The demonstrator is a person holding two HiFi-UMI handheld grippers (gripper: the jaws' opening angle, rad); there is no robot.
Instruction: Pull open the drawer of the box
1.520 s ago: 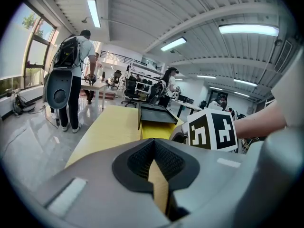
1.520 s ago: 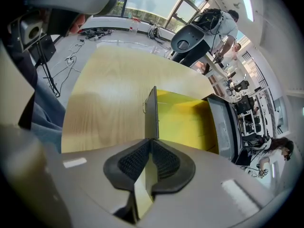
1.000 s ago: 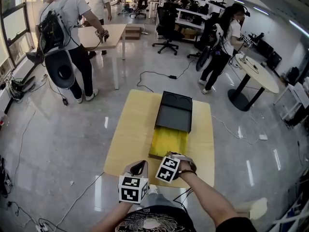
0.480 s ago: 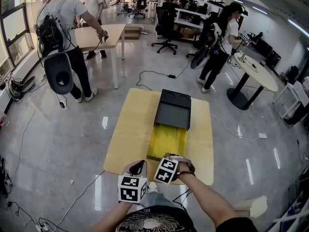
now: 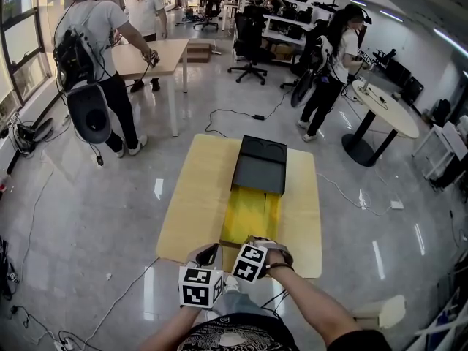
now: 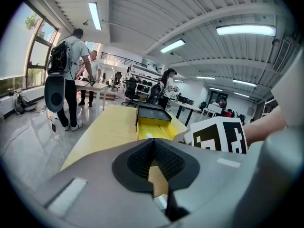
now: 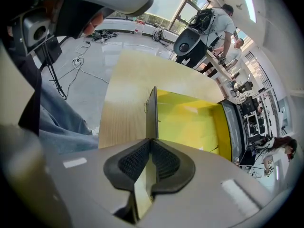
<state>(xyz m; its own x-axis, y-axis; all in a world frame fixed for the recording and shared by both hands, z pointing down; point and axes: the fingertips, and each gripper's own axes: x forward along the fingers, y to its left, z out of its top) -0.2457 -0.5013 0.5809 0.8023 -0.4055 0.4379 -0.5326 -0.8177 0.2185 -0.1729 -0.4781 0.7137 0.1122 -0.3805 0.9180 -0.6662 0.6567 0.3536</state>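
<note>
On the worktop [image 5: 191,196] the black box [image 5: 260,165] sits mid-surface, and its yellow drawer [image 5: 252,214] extends out of the box toward the near edge. The right gripper [image 7: 151,148] jaws clamp the drawer's front panel [image 7: 151,113]. The left gripper [image 6: 153,148] jaws are together and empty, just beside the drawer.

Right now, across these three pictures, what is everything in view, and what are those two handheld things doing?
table: one, light wood, middle of the room
box: one, black, on the table's far half
drawer: one, yellow inside, pulled well out of the box towards the wearer
desk: one, light wood, far left
round table: one, pale, right
office chairs: at least two, black, back of the room
cables: several, dark, on the floor
other people: three, two at the desk, one by the round table
left tool: one, grey, shut and empty, beside the right one
right tool: one, grey, shut on the drawer's front panel
</note>
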